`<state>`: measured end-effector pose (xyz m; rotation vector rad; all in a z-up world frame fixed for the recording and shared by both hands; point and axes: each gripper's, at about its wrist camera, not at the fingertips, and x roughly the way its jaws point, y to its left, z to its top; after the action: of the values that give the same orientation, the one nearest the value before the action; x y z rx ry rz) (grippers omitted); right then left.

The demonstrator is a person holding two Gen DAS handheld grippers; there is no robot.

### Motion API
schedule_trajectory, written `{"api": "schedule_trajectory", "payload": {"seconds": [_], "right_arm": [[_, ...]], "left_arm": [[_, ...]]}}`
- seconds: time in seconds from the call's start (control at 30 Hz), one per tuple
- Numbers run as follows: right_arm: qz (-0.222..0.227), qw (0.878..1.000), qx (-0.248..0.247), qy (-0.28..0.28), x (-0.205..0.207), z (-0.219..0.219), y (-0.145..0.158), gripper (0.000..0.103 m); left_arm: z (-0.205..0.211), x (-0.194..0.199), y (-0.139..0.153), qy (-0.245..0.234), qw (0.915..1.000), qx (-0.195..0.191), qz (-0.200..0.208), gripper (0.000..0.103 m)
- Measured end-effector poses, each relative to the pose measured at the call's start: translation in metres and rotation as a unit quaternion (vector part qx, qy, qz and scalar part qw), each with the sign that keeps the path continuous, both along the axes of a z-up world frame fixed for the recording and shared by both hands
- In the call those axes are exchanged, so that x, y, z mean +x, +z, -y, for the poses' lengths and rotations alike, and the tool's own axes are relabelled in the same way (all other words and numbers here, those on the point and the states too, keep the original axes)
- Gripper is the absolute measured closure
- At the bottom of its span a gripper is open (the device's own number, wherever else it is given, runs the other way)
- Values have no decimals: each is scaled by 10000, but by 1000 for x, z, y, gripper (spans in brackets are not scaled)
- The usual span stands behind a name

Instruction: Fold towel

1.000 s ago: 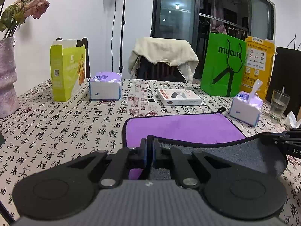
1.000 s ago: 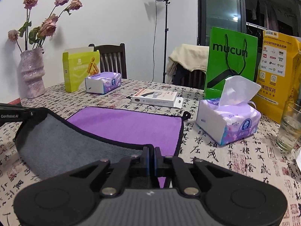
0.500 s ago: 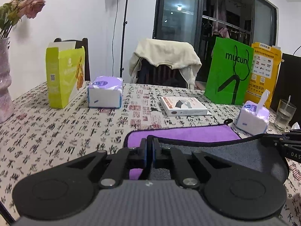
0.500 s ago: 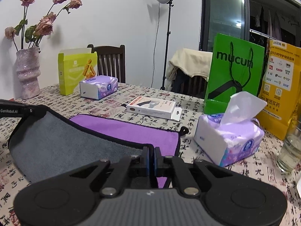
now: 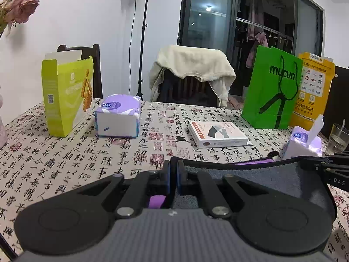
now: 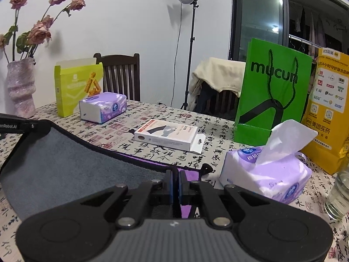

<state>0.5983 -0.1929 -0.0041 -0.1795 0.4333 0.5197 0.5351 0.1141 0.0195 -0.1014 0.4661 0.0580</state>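
towel (image 5: 257, 174): grey side up, black-edged, sags between the two tongs across the lower part of both frames; thin strip of its purple face shows under the raised edge, lower right of the left view, lower centre of the right view (image 6: 65, 170)

left tongs (image 5: 173, 170): pressed together on the towel's hem, bottom centre of the left view; same tongs enter from the left edge of the right view, pinching the far corner

right tongs (image 6: 175, 179): clamped on the towel edge, bottom centre of the right view; seen from the left view they come in at the right edge, gripping the other corner

bench (image 5: 65, 163): calligraphy-print cloth, fills mid-frame

beyond the towel: white flat box (image 6: 166, 136) centre, tissue pack (image 6: 266, 170) with a sheet sticking up just right of the towel corner, glass (image 6: 339, 194) at far right edge

further back: green bag (image 6: 272, 89) with a yellow bag (image 6: 327, 109) to its right in frame, second tissue pack (image 5: 118, 118) beside a lime carton (image 5: 67, 93) in the left half, vase (image 6: 20, 87) with dried roses at left edge
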Motion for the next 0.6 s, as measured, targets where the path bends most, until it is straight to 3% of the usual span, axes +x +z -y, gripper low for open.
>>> {"api": "schedule_trajectory", "payload": {"seconds": [0.6], "right_arm": [[-278,9996,-53,-5,62,-18,-10,98]], "left_arm": [[-24,62,-16,54,9985,-287,-468,97]]}}
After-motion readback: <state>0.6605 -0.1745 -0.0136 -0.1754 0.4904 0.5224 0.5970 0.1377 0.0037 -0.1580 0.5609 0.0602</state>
